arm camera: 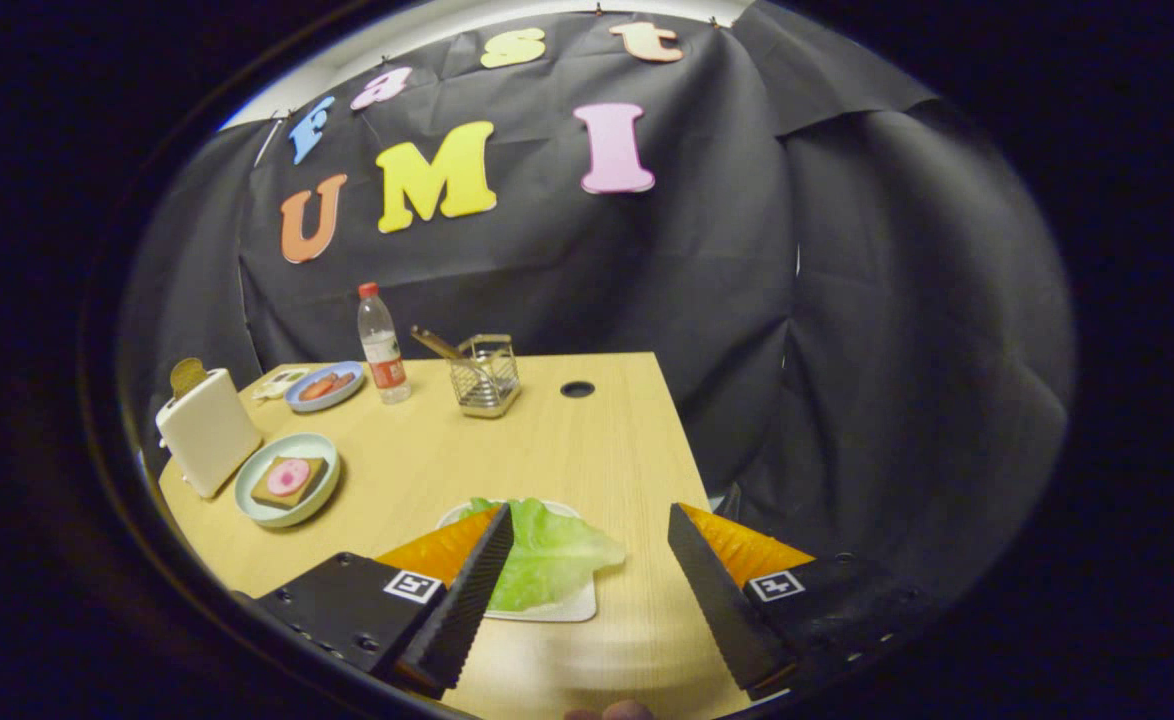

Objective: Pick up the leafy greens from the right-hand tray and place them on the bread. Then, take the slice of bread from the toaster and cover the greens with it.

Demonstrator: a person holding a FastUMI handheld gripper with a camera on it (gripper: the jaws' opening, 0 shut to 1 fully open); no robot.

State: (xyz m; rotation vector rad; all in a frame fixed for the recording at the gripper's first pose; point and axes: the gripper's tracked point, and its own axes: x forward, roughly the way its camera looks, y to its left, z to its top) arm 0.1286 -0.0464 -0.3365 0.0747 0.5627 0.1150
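Gripper view: hand-held gripper (587,525) open, left finger hiding part of leafy greens (552,560).

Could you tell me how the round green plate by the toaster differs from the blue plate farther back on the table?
The green plate sits beside the toaster; the blue plate lies beyond it, next to the water bottle. The green plate carries a bread slice with a pink round topping; the blue plate holds reddish pieces. Both are round and rest on the wooden table. The hand-held gripper is open, apart from both.
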